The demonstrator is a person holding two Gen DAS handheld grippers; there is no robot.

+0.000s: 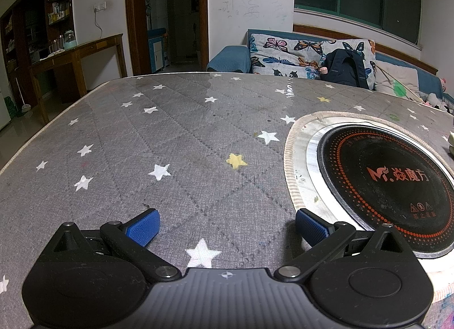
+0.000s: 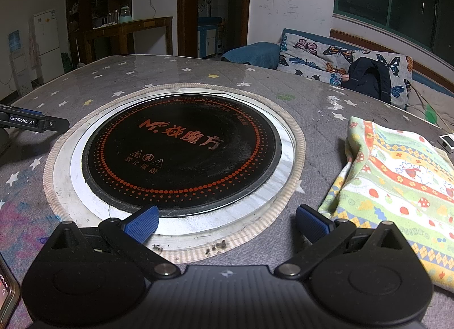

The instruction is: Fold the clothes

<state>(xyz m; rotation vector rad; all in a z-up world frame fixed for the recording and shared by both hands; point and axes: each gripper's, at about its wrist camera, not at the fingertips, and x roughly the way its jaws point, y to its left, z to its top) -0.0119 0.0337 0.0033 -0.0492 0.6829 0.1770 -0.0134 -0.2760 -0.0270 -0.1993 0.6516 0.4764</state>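
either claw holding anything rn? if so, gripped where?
Nothing held. The left claw and the right claw are both open with nothing between the pads. The patterned cloth lies on the table, beside the right claw, ungripped.

Garment (image 2: 397, 184): small soft knit piece, pale green w/ yellow, orange and white bands, printed w/ strawberries, mushrooms, flowers and little white animals. Lies flat-ish on the grey star-print table cover, right of the round black cooktop and apart from it. Left edge rumpled and bunched, partly folded over itself; far edge runs out of shot.
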